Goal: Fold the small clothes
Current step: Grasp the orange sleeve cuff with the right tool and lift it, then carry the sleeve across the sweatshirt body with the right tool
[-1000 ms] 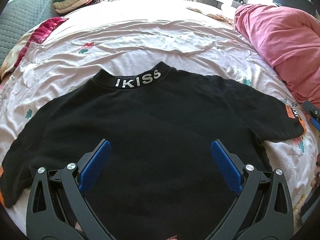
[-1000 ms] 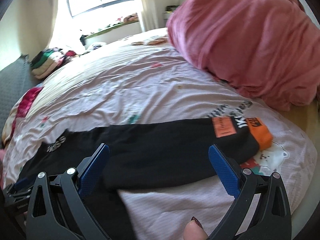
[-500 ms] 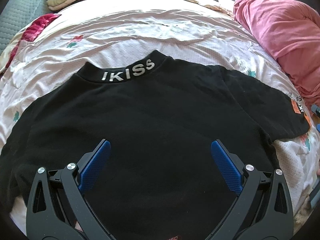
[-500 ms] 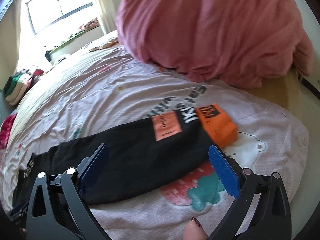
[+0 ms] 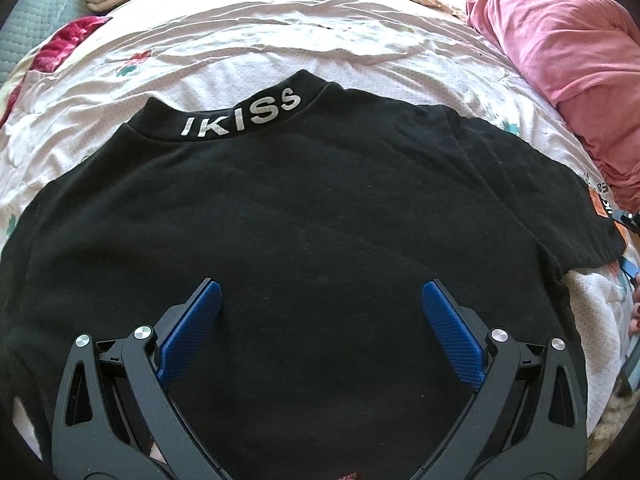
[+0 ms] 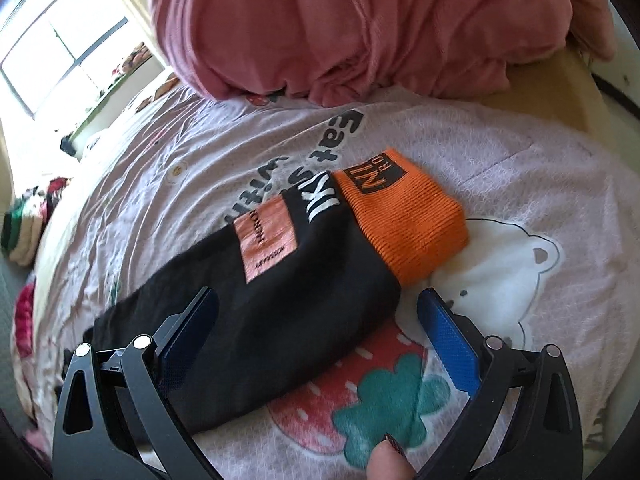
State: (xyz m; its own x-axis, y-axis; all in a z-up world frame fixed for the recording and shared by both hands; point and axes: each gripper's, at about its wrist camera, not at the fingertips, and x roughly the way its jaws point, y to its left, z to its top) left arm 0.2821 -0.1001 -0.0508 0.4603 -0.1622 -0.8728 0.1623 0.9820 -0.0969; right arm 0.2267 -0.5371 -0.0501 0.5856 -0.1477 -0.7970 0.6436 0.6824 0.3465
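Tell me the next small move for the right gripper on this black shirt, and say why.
Probably lower the right gripper onto the sleeve near its orange cuff and close. The black shirt lies spread flat on the bedsheet, collar away from the camera, nothing folded. Both grippers are open and hold nothing, and this sleeve's end already sits between the right one's fingers, so it looks like the first flap to fold in.

Each hand-held tool [image 5: 320, 312] [image 6: 316, 320] has black skeletal arms with triangular cutouts, silver screws [image 5: 141, 333] and textured blue pads [image 5: 450, 332]; a dark-painted fingernail [image 6: 394, 443] below the right one.
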